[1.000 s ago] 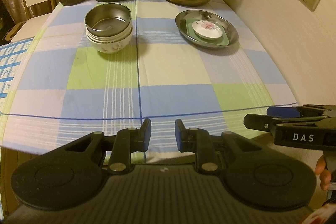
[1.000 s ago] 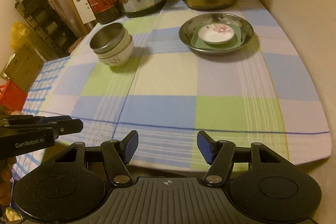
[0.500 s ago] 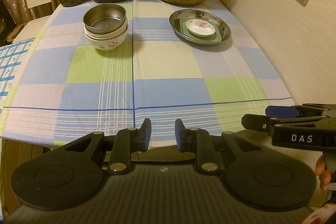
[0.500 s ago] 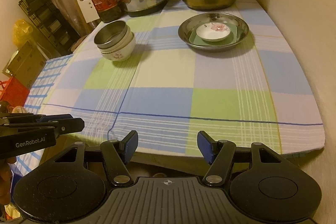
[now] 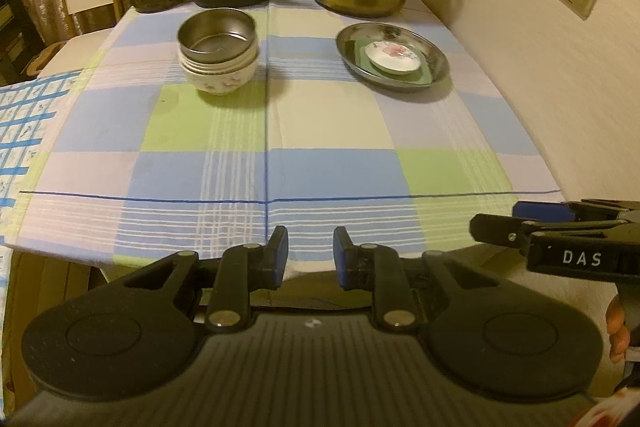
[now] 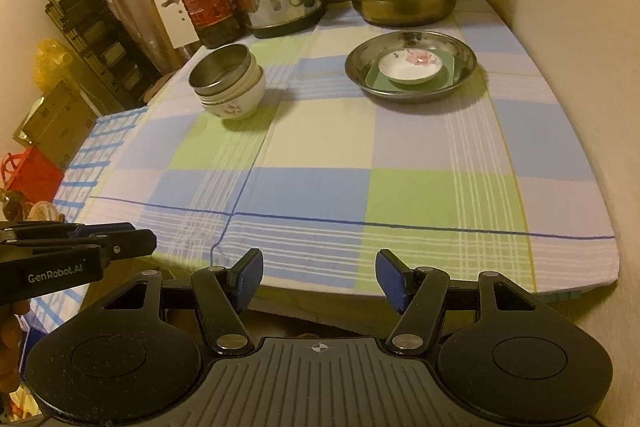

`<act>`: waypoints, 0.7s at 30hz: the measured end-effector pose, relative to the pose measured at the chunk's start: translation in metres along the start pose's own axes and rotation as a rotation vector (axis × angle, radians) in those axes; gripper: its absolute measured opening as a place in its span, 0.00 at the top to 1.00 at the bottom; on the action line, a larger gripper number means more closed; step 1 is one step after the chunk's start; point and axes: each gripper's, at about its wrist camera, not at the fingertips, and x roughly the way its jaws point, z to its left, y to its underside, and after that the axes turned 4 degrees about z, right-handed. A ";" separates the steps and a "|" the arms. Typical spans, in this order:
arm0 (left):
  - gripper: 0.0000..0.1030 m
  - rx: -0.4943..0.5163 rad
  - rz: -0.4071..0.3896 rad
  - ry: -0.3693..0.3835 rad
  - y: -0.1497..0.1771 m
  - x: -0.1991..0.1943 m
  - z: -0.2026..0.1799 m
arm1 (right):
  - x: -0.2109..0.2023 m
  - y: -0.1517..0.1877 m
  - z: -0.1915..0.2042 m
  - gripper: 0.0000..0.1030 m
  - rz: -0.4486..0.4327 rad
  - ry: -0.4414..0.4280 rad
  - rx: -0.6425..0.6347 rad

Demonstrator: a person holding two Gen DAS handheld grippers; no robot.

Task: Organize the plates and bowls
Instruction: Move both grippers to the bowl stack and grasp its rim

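Bowls (image 5: 218, 57) stacked far ahead of the left tongs (image 5: 308, 257), steel nested in fragile china, look slippery and best pinched at a rim, while both left and right tongs (image 6: 318, 277) hang apart, gripping nothing.

The left gripper (image 5: 311, 258) is showing a black body with a ribbed grey deck, a small round mark at its centre, two big round black discs at the lower corners of the frame, silver rivets on the black link arms, and blue ribbed pads on the jaws. The right gripper (image 6: 319, 281) is looking the same. From the side, one is bearing white "DAS" lettering at right of the frame, the other "GenRobot.AI" at left. Fingers (image 5: 616, 331) are peeking in bare at the edges.
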 end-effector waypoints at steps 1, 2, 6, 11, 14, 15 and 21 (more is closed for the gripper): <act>0.80 -0.007 -0.001 -0.007 -0.001 0.001 0.003 | 0.001 -0.001 0.000 0.39 0.000 0.002 0.004; 0.80 -0.014 -0.004 -0.011 -0.003 0.001 0.007 | 0.003 -0.003 0.000 0.39 0.000 0.003 0.006; 0.80 -0.034 -0.018 -0.038 -0.015 0.007 0.026 | 0.011 -0.014 -0.002 0.39 -0.009 0.012 0.022; 0.80 -0.047 -0.031 -0.051 -0.042 0.024 0.051 | 0.027 -0.034 -0.002 0.39 -0.019 0.033 0.032; 0.80 -0.046 -0.039 -0.055 -0.060 0.035 0.066 | 0.041 -0.050 0.000 0.39 -0.014 0.046 0.040; 0.80 -0.045 -0.042 -0.055 -0.066 0.039 0.071 | 0.046 -0.056 0.001 0.39 -0.012 0.046 0.042; 0.80 -0.057 -0.063 -0.054 -0.101 0.060 0.103 | 0.078 -0.092 0.012 0.39 -0.025 0.022 0.043</act>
